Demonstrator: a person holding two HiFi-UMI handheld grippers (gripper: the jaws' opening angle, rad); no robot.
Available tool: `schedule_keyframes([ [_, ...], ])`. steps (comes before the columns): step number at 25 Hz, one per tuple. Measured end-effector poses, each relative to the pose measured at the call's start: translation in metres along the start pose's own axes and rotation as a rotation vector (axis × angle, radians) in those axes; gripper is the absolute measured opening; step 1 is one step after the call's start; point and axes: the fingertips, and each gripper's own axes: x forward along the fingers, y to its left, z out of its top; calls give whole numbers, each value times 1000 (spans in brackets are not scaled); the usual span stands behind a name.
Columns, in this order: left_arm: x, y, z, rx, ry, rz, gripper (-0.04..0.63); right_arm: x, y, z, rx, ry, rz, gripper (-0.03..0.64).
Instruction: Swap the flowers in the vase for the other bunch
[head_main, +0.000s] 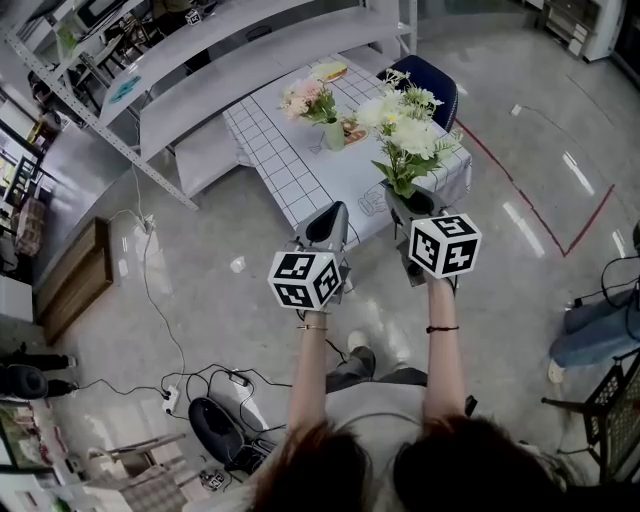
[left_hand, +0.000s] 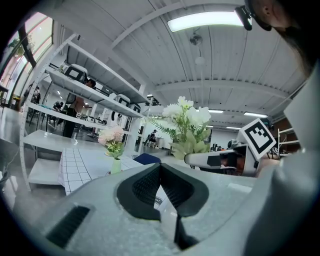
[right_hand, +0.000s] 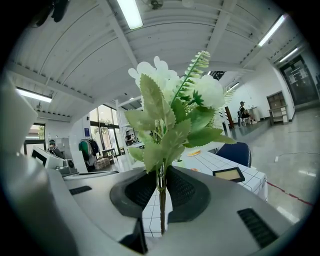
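Upper centre of the head view, we count one checked table (head_main: 285, 165), one vase (head_main: 334, 135) and two bunches of flowers. The pink bunch (head_main: 308, 98) stands in the vase on the table. The white bunch (head_main: 405, 130) is off the table, held up in front of its near right corner.

We hold two grippers side by side at the near edge of the table. The left gripper (head_main: 330, 222) has its jaws pressed together with nothing between them, as its own view makes plain. The right gripper (head_main: 418, 210) pinches the green stem of the white bunch. From above the blooms cover those jaws; only the right gripper view shows the pads closed on the stem, which stands upright.

The vase shows in the head view and the left gripper view. In the right gripper view the leaves fill the middle of the frame, and at lower right that view shows a dark-framed tray (right_hand: 229, 174) on the cloth. The left gripper view catches the white bunch from the side, to the right of the pink one.

One blue chair (head_main: 428, 75) stands at the far right end of the table, and long grey shelving (head_main: 200, 60) runs behind it. Cables and a power strip (head_main: 170, 400) lie on the floor at lower left. A red floor line (head_main: 540, 210) crosses the right side.
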Motion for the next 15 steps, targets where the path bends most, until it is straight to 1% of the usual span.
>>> schedule_keyframes([
  [15, 26, 41, 4, 3, 23, -83, 11, 42, -1, 4, 10, -28, -55, 57],
])
